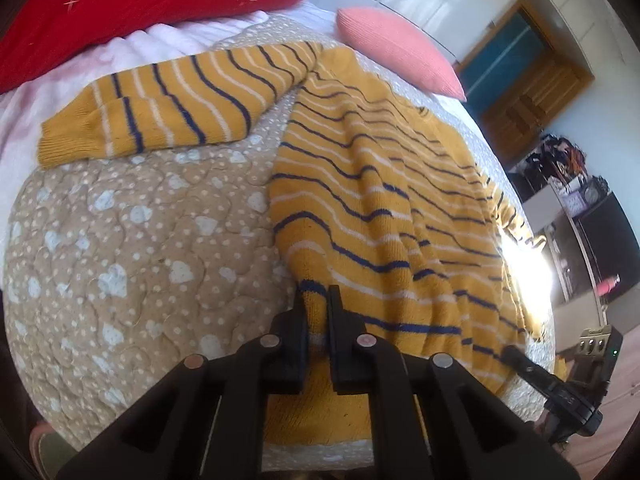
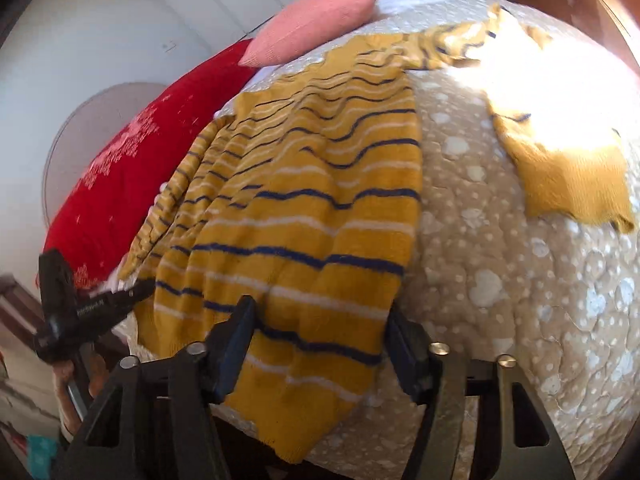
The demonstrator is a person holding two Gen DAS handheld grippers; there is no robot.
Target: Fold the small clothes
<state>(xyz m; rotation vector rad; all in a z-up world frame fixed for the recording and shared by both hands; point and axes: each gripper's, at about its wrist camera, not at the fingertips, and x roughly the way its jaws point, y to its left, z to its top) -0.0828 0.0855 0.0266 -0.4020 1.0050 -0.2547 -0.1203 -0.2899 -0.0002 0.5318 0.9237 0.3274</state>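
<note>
Two wrist views show a mustard sweater with navy and white stripes spread on a bed.

Left wrist view: the sweater [image 1: 384, 208] lies across a tan quilt [image 1: 132, 248] dotted with pale hearts. One sleeve [image 1: 168, 108] stretches out to the left, flat on the quilt. The left gripper [image 1: 318, 304] has its fingers [image 1: 298, 320] drawn narrow, pinching a fold of the sweater's lower edge between them. A red pillow [image 1: 132, 4] and a pink pillow [image 1: 396, 48] sit at the far end of the bed. The right gripper [image 1: 560, 384] shows at the lower right, at the sweater's other corner.

Right wrist view: the sweater [image 2: 312, 208] drapes over the near edge of the quilt [image 2: 500, 272]. The right gripper [image 2: 320, 328] has its fingers [image 2: 236, 344] spread wide, one on each side of the hem, not closed on it. The other sleeve [image 2: 572, 176] lies to the right in bright sunlight. The left gripper [image 2: 100, 304] shows at the left, at the sweater's edge. The red pillow [image 2: 132, 168] and pink pillow [image 2: 312, 24] lie beyond.
</note>
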